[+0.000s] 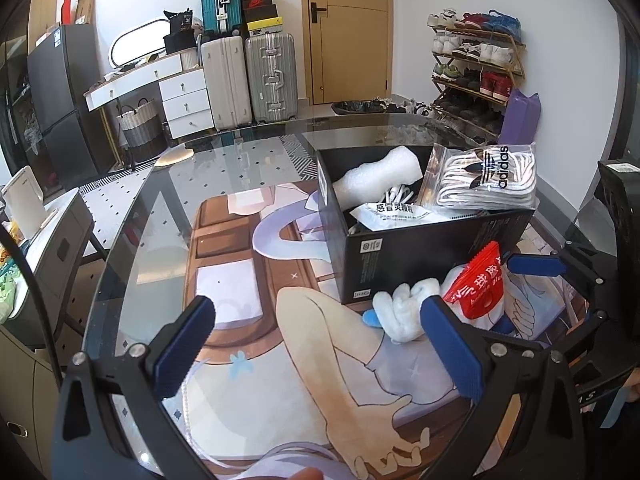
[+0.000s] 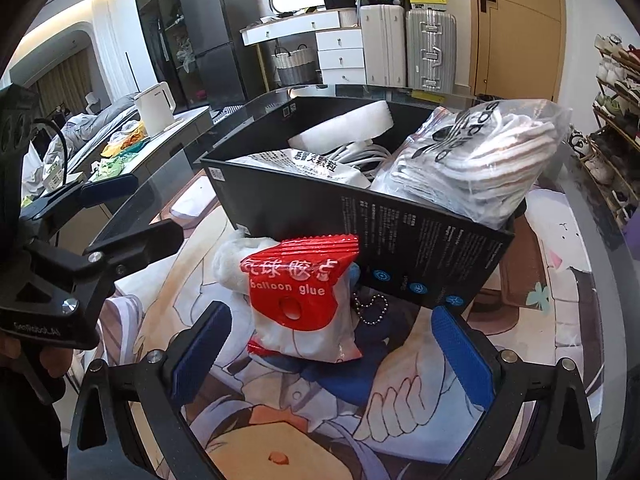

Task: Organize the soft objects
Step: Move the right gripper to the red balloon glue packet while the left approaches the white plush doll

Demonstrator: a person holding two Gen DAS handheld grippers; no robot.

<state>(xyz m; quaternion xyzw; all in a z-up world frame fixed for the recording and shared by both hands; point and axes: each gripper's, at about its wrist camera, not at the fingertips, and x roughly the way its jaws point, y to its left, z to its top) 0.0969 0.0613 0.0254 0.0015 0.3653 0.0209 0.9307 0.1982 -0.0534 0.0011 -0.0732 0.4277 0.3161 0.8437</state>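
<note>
1. The right hand-held gripper (image 2: 326, 350) stands wide open with nothing between its blue pads; the red-and-white plastic packet marked "balloon glue" (image 2: 302, 306) lies just ahead of it, between the pads' line and the open black cardboard box (image 2: 420, 256); whether either pad touches the packet I cannot tell.
2. The left hand-held gripper (image 1: 320, 344) is also spread wide and holds nothing; ahead and to its right sits a fluffy white plush toy (image 1: 402, 312) on the glass-topped desk (image 1: 168, 208), just beside the box wall and touching the packet.
3. Already inside the box: a clear bag of white adidas socks (image 2: 472, 160), a white foam roll (image 2: 344, 124) and a white printed sachet (image 2: 308, 166); the packet and plush are still outside.
4. Handling, as I judge it: the packet looks light, crinkly and slippery, its filling soft; best taken across the stiffer red header band, or pinched mid-body with a firm close; a loose grip may let the film slide.
5. The plush should compress readily; take it at its thick middle; the small ball chain (image 2: 370, 310) beside it may snag.
</note>
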